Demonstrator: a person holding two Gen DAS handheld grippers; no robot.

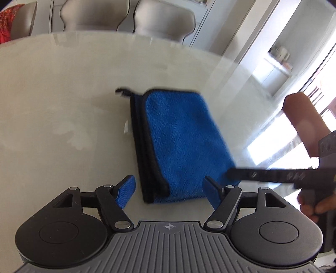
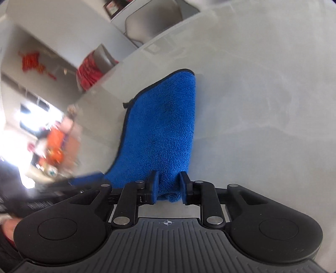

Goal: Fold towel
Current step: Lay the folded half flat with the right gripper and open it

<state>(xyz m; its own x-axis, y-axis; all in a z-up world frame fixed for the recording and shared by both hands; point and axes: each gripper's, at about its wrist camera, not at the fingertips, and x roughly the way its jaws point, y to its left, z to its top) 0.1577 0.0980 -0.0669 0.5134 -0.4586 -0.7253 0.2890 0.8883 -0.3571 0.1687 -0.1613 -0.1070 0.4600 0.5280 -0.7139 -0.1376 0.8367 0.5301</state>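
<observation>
A blue towel (image 1: 180,142) with black edging lies folded into a narrow stack on the pale table (image 1: 63,105). My left gripper (image 1: 170,191) is open, its blue-padded fingers spread on either side of the towel's near end, just above it. In the right wrist view the towel (image 2: 159,134) stretches away from my right gripper (image 2: 168,189), whose jaws are shut on the towel's near corner. The right gripper's finger (image 1: 262,175) reaches in from the right in the left wrist view.
Grey chairs (image 1: 163,19) stand behind the table's far edge. A red cushion (image 1: 8,21) lies on a chair at the far left. A shelf and a bright window are at the right. The person's forearm (image 1: 302,124) is at the right.
</observation>
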